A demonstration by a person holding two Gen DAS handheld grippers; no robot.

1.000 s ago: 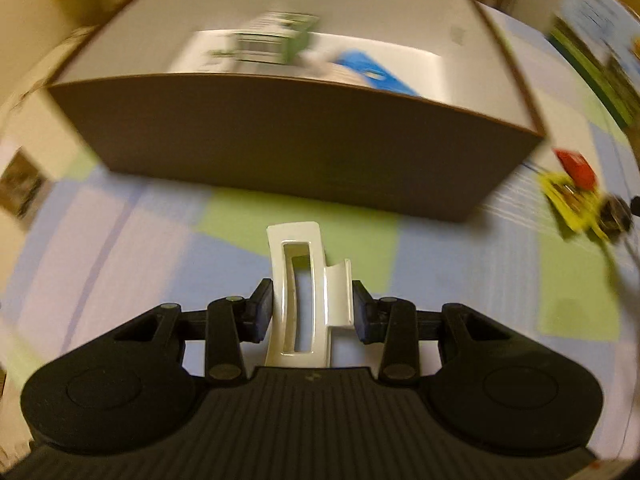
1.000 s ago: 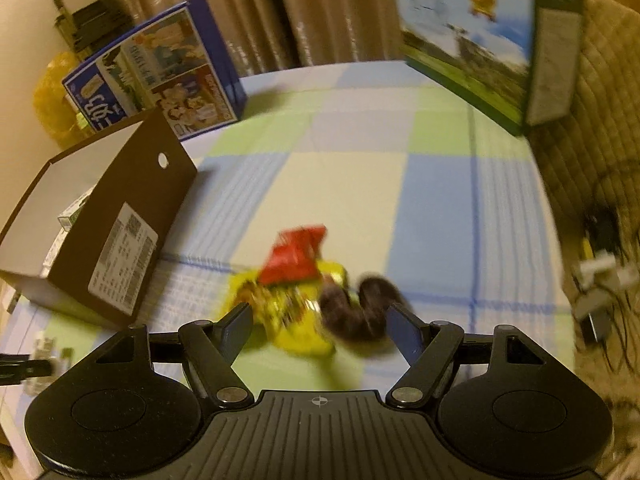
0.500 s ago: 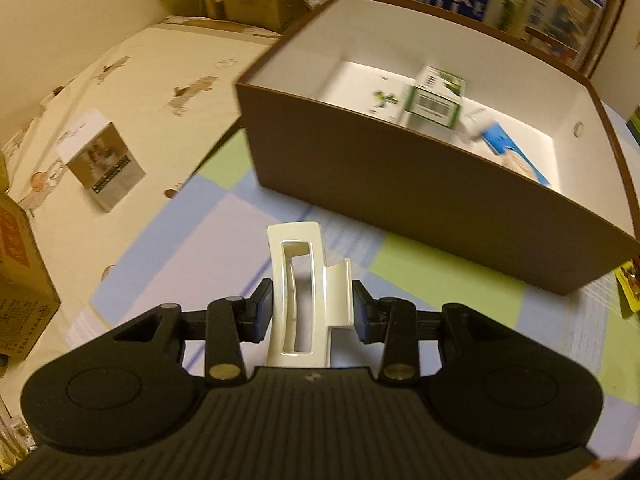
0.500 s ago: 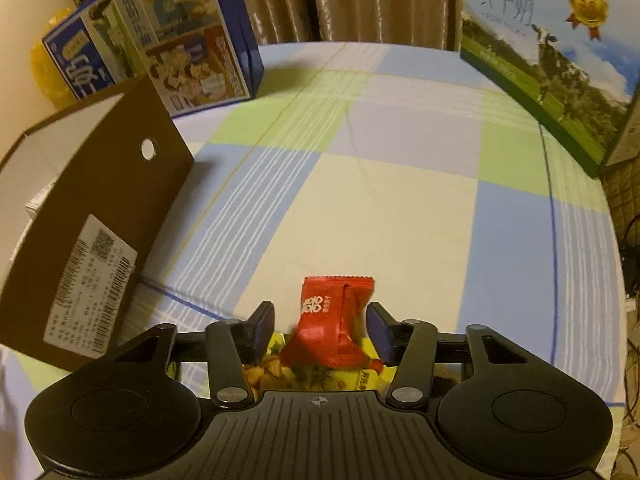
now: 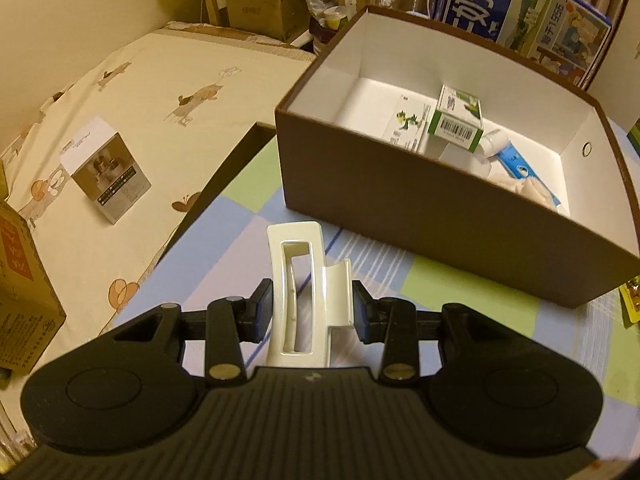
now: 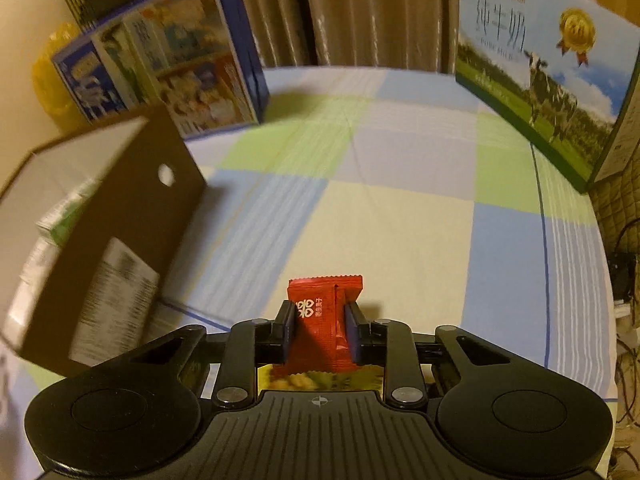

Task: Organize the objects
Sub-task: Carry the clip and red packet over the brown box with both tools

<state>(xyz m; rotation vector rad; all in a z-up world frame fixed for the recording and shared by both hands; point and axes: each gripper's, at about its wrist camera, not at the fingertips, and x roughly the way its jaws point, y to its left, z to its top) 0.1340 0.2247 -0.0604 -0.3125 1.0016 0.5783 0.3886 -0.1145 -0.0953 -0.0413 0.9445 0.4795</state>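
Both grippers are carrying loads. Left gripper (image 5: 312, 310) is clamping a cream hair claw (image 5: 302, 292) across its spine, the clip sticking out ahead of the fingers. It looks light, rigid and glossy, so likely slippery; holding near the hinge seems wise. Ahead and to the right of this tool, the brown box (image 5: 460, 216) is sitting open, holding a green-and-white carton (image 5: 456, 122), a blue tube (image 5: 516, 160) and other small packs. Right gripper (image 6: 320, 330) is pinching a red snack packet (image 6: 322, 320) by its sides; it looks soft and crinkly, probably crushable. The box is lying to that tool's left.
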